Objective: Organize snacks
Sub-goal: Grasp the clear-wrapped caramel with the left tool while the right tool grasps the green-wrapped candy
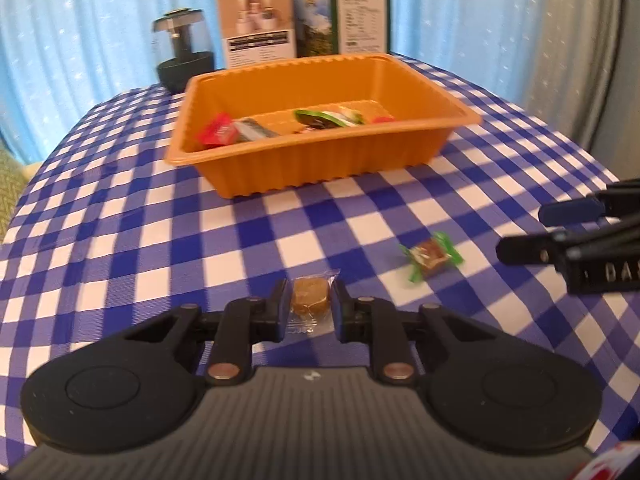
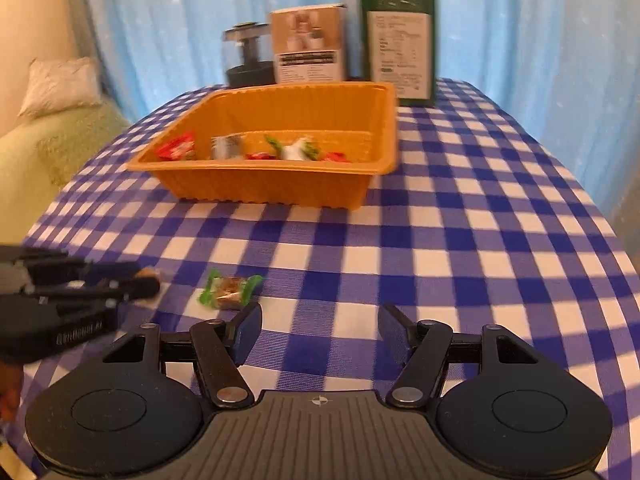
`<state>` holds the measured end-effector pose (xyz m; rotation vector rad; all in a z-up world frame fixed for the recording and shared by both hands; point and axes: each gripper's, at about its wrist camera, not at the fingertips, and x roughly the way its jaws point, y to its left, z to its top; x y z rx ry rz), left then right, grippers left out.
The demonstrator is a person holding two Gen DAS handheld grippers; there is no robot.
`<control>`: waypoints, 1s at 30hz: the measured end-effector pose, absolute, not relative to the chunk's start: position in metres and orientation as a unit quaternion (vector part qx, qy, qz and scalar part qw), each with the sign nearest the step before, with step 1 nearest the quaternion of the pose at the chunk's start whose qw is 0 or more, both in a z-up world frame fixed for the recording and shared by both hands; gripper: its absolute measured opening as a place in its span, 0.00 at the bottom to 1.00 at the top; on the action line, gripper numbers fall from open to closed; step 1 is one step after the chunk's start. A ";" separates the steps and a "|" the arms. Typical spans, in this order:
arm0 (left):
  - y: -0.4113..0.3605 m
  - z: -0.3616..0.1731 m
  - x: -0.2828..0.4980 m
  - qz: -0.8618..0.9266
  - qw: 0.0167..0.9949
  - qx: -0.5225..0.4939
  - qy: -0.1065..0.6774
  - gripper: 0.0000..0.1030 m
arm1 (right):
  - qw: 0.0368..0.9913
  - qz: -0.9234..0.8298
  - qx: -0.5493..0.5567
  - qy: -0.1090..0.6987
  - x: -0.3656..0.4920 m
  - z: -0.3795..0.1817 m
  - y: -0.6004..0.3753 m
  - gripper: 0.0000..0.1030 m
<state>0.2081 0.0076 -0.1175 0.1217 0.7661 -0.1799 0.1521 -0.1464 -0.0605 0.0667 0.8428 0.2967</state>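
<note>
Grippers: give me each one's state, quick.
Left gripper: shut on the brown candy.
Right gripper: open, holding nothing.

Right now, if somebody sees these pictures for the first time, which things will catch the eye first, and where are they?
The orange tray stands mid-table on the blue checked cloth, with several wrapped snacks inside. Nearer, the left gripper is shut on a clear-wrapped brown candy. A green-wrapped candy lies loose on the cloth, just ahead and left of the open right gripper.

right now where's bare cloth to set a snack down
Bare cloth right of the orange tray and ahead of the open right gripper. Crowded: behind the tray by the boxes and jar; around the green candy and left gripper.
</note>
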 end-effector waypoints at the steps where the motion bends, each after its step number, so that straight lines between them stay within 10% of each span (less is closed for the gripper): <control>1: 0.011 -0.117 0.209 -0.083 0.922 0.056 0.374 0.19 | 0.901 0.154 0.021 0.406 0.153 -0.060 -0.143 0.63; 19: 0.024 -0.124 0.210 -0.057 0.920 0.042 0.386 0.21 | 0.867 0.280 -0.181 0.371 0.182 -0.090 -0.093 0.61; 30: 0.022 -0.125 0.212 -0.057 0.920 0.045 0.385 0.29 | 0.862 0.302 -0.144 0.382 0.188 -0.088 -0.089 0.31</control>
